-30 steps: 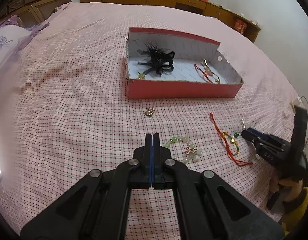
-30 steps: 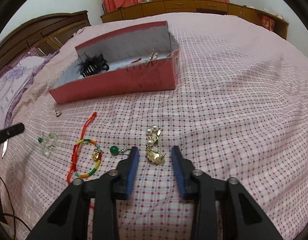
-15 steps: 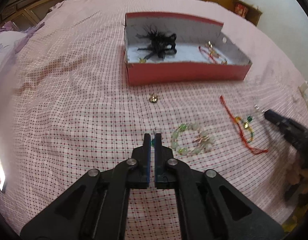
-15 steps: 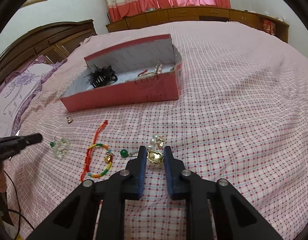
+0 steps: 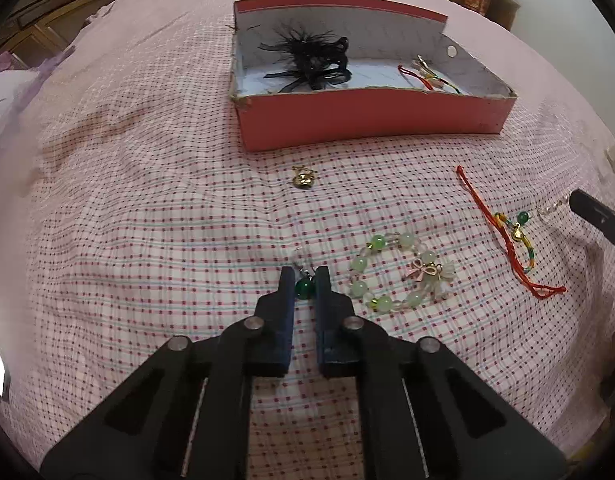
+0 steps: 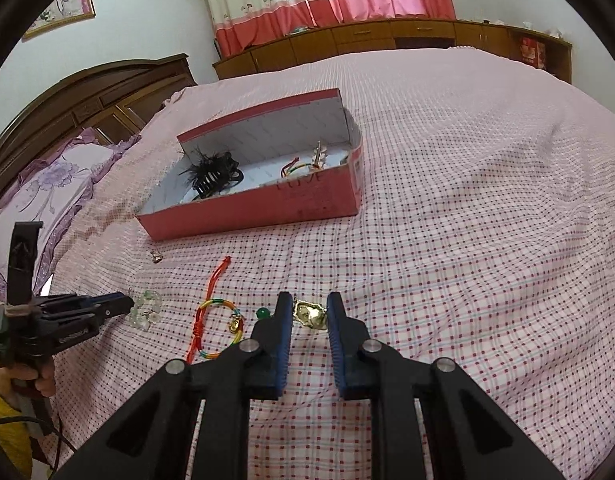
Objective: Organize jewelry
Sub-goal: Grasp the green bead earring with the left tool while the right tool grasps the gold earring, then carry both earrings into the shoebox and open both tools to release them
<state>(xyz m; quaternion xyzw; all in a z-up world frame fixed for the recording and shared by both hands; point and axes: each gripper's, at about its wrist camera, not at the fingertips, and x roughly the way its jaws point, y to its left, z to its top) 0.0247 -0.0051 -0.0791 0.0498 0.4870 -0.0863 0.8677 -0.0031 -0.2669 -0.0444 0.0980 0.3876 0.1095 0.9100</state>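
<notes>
Our right gripper [image 6: 310, 314] pinches the gold earring [image 6: 309, 314] below the red box [image 6: 267, 208]; it could slip. Our left gripper [image 5: 305, 285] squeezes a green bead earring [image 5: 305, 287].

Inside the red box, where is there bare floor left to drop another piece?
The box has a bare strip between the black feather clip and the red cord bracelet, and more along its near wall. The two ends are crowded.
</notes>
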